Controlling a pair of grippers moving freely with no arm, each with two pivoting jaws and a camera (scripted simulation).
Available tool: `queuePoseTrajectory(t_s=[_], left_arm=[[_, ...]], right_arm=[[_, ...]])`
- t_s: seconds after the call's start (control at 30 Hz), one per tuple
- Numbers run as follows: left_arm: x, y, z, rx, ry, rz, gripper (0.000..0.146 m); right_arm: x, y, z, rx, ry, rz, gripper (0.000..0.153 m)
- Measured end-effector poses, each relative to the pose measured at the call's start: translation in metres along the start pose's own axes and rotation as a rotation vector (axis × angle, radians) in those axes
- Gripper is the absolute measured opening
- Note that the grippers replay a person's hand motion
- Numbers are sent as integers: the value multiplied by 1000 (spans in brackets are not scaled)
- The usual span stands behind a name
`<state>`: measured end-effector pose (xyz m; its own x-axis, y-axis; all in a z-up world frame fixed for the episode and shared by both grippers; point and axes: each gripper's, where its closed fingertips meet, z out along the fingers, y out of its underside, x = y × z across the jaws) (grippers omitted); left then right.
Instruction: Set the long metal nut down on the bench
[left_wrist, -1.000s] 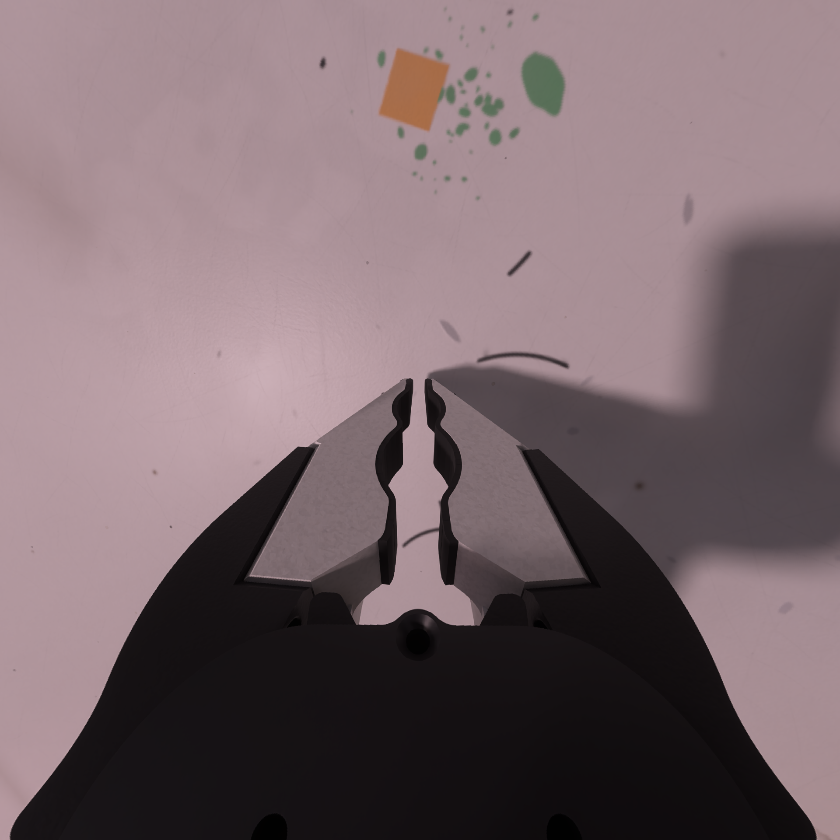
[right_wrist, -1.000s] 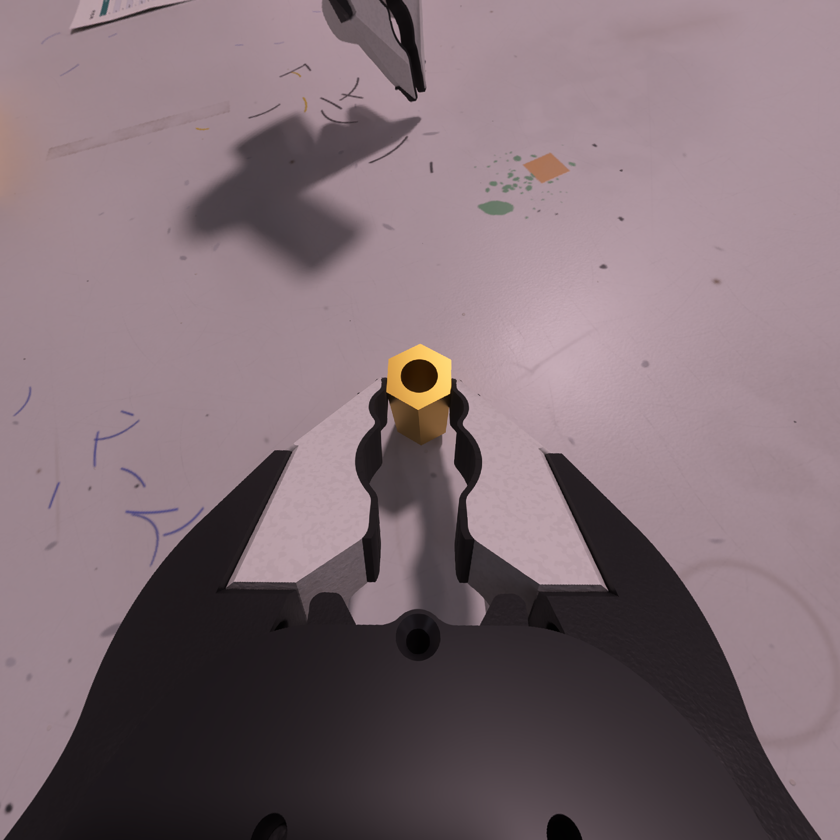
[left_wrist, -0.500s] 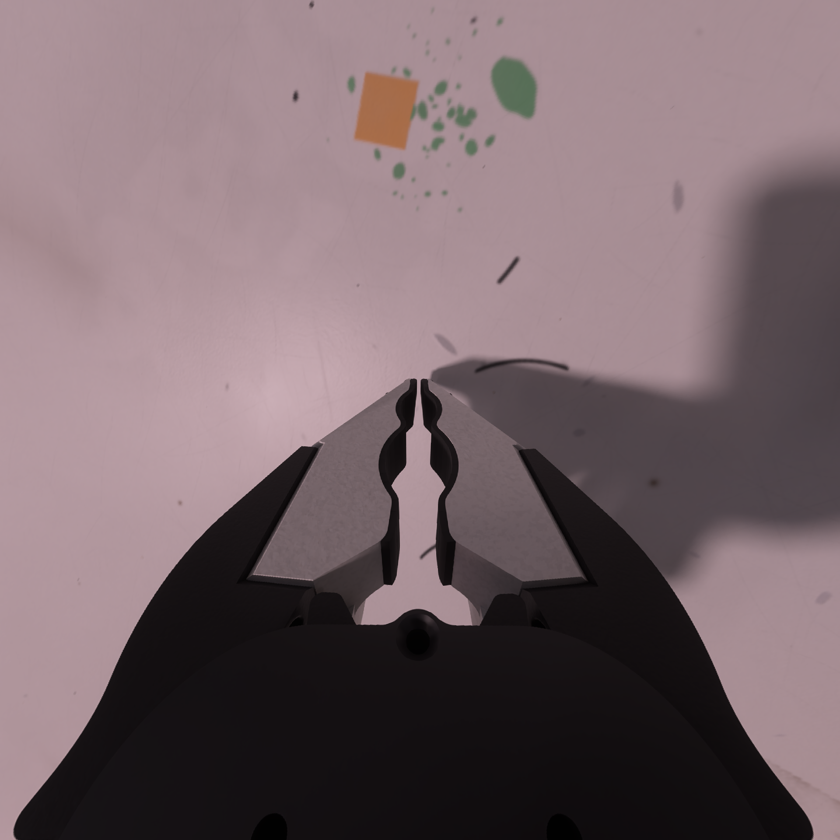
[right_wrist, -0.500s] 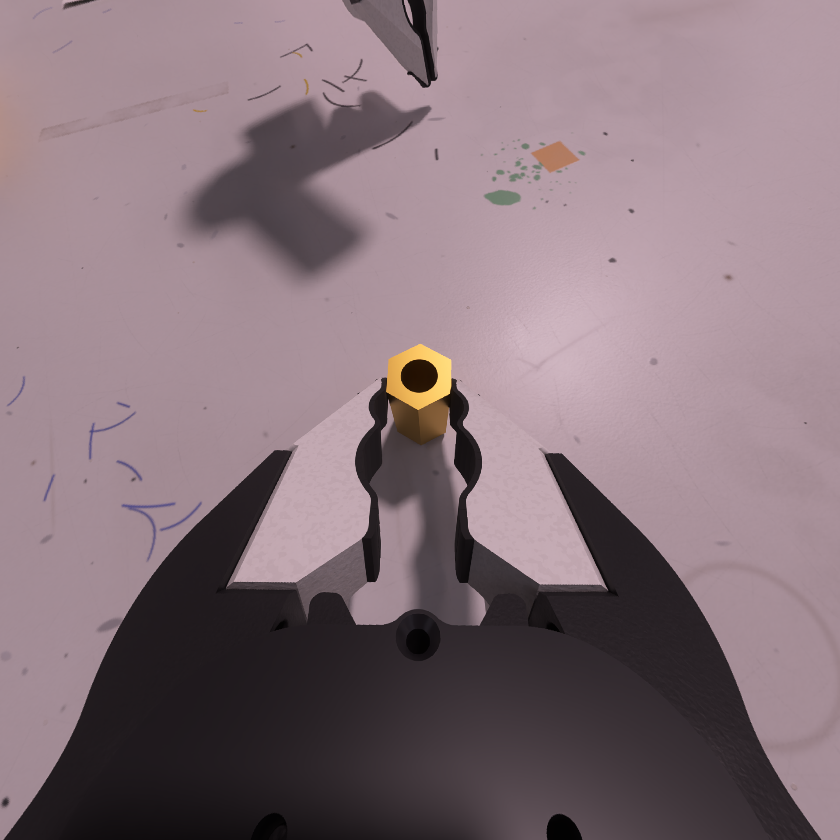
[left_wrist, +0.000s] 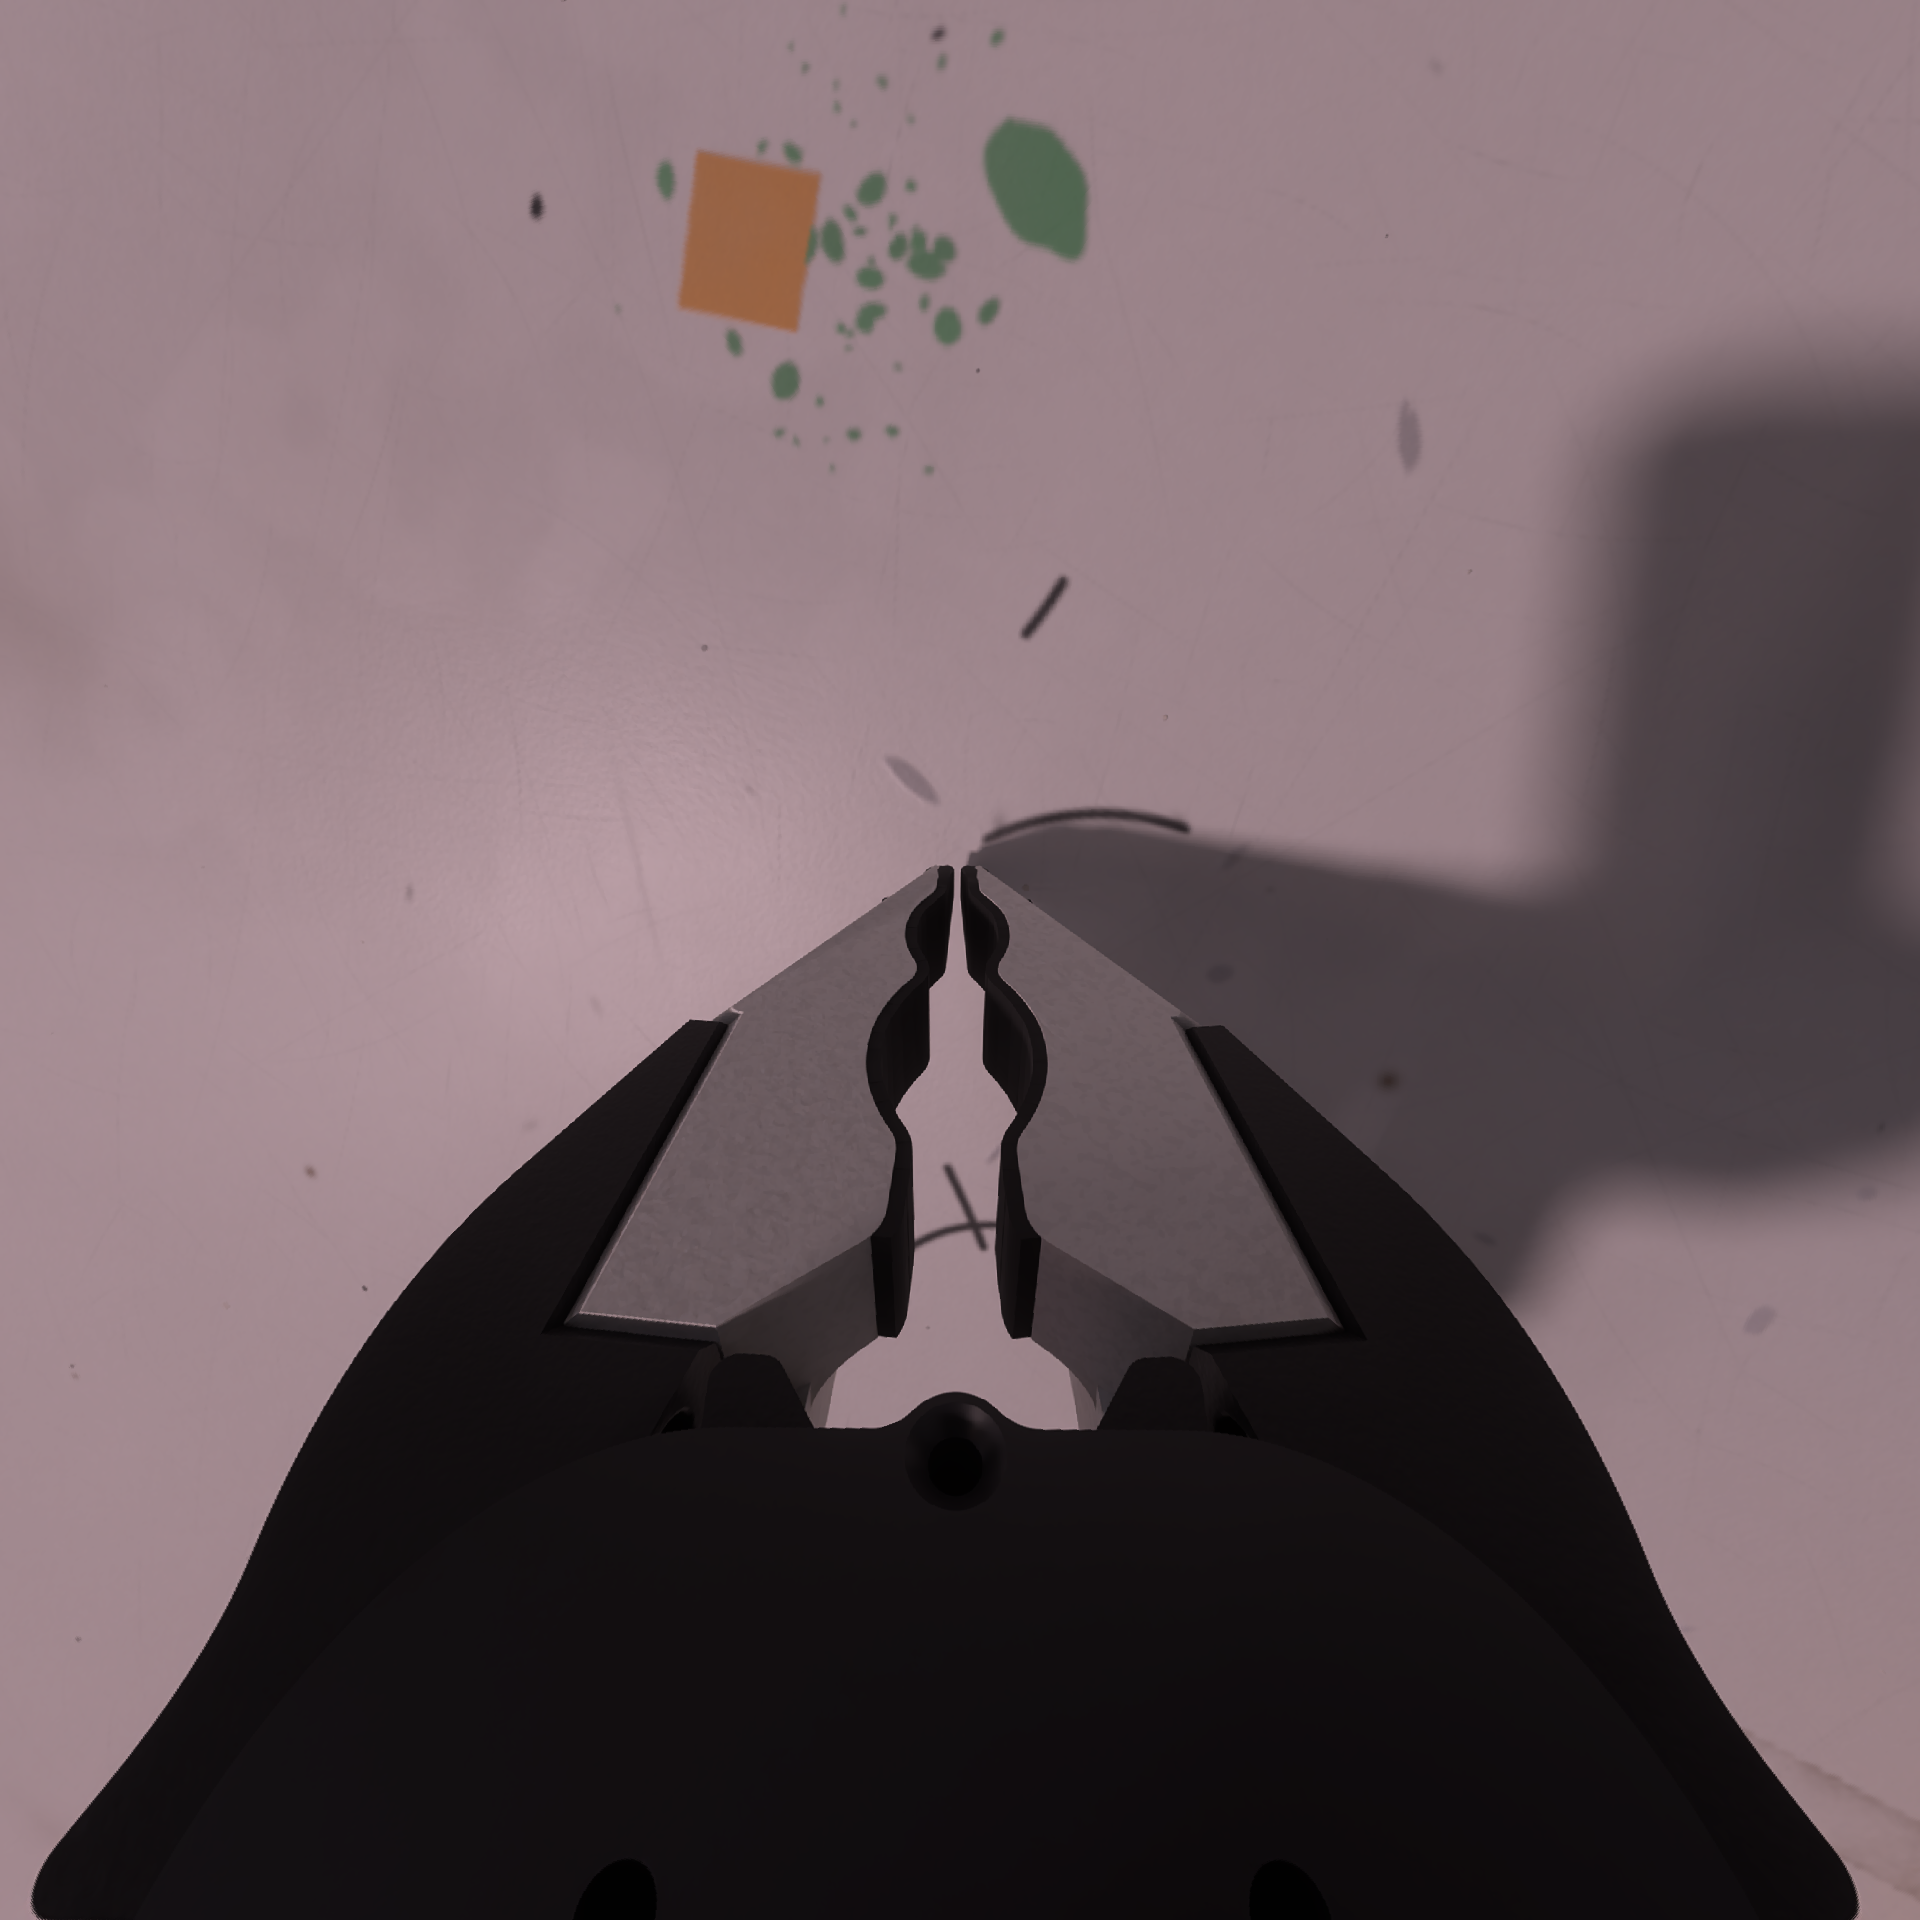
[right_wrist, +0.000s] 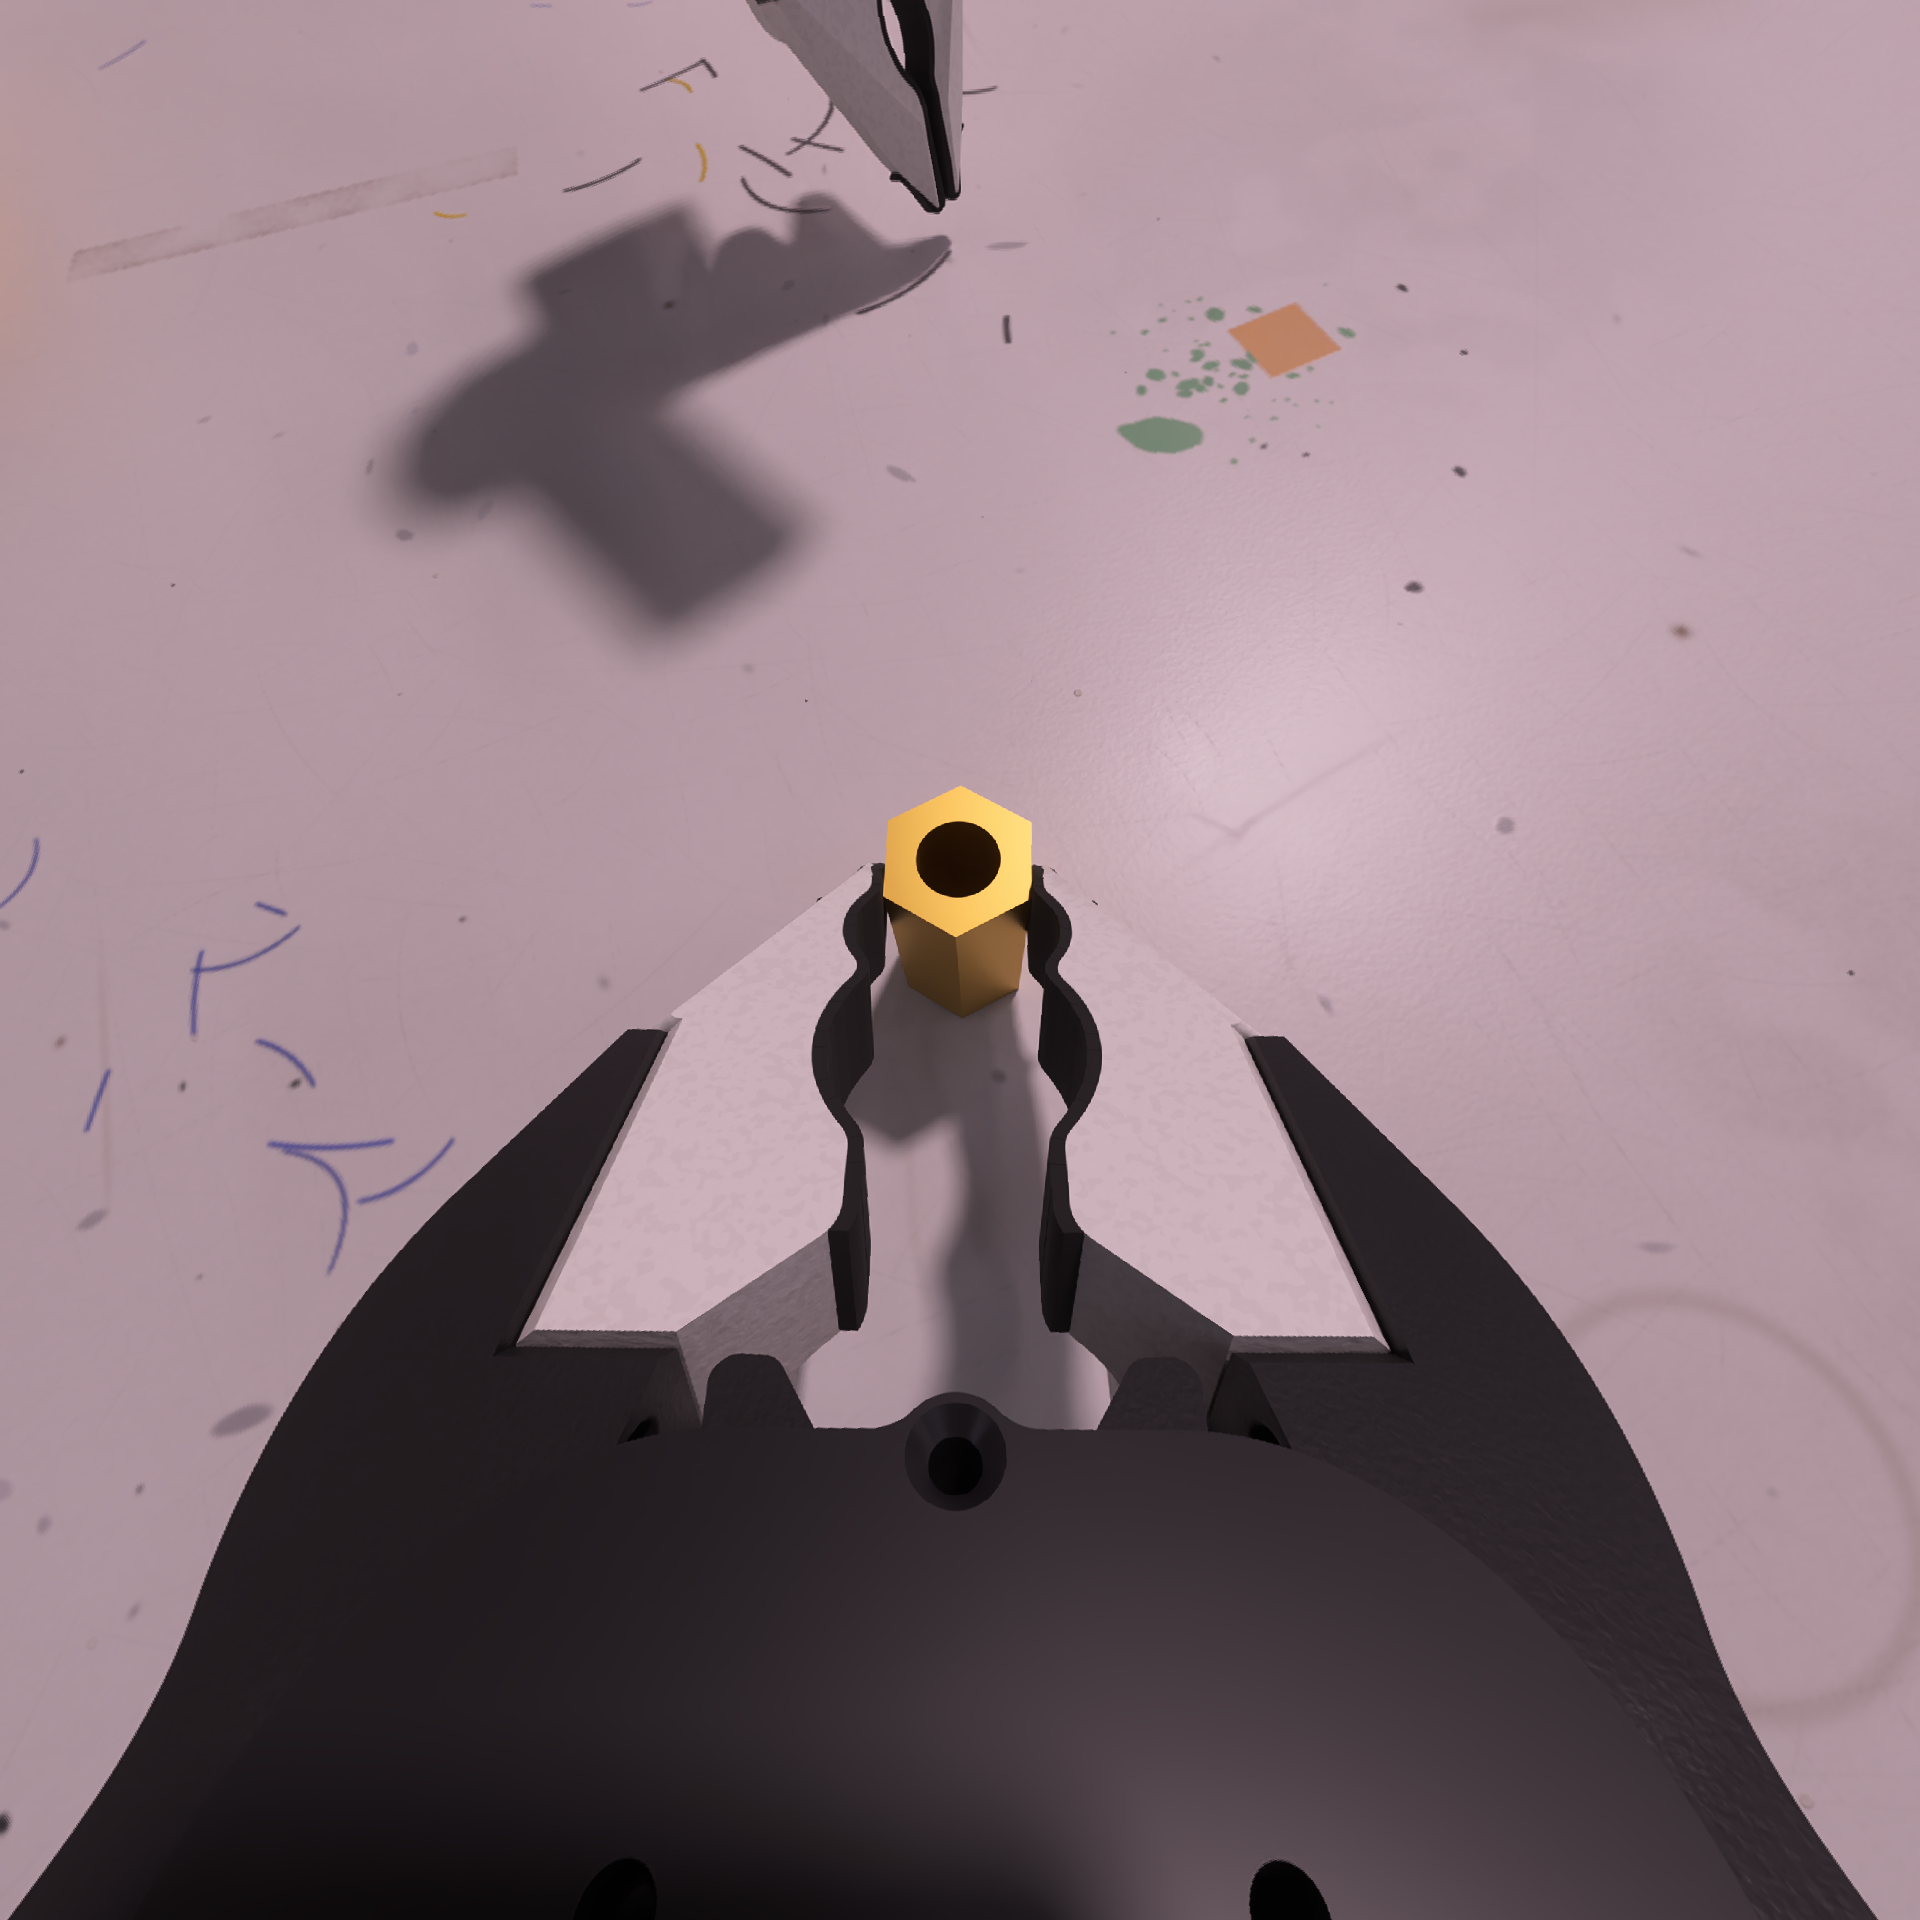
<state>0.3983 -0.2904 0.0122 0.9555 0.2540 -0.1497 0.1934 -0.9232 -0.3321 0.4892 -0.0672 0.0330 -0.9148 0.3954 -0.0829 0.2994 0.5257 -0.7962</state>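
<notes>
Right gripper (right_wrist: 958, 883) clamped at its tips — left gripper (left_wrist: 956, 878) empty, jaws nearly touching.

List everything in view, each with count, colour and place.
long metal nut: one, gold, hexagonal, bore facing the camera, clamped at the right gripper's fingertips.
bench: one, pinkish-grey, scuffed, beneath everything.
orange patch: one, square, flat on the bench ahead of the left gripper.
green splatter: one big blob plus many small specks beside the orange patch.
pen marks: several, blue, at left in the right wrist view.
left gripper: one, black and grey, shut, empty.
right gripper: one, black and grey, holding the nut.
</notes>
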Motion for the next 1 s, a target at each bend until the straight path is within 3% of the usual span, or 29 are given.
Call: queuePoseTrajectory(t_s=[0.57, 0.67, 0.73, 0.87, 1.0], left_arm=[[12, -2, -1, -20, 60, 16, 1], [9, 2, -11, -10, 28, -27, 2], [6, 6, -20, 13, -8, -102, 10], [11, 20, -28, 53, -41, -204, 12], [17, 26, -21, 79, -90, -220, 1]], right_arm=[[0, 0, 0, -4, 3, 1, 26], [4, -2, 1, 5, 3, 26, 29], [6, -12, 5, 19, -31, 57, 32], [1, -58, 34, -10, -123, -55, 35], [10, -109, 99, -66, -158, -125, 2]])
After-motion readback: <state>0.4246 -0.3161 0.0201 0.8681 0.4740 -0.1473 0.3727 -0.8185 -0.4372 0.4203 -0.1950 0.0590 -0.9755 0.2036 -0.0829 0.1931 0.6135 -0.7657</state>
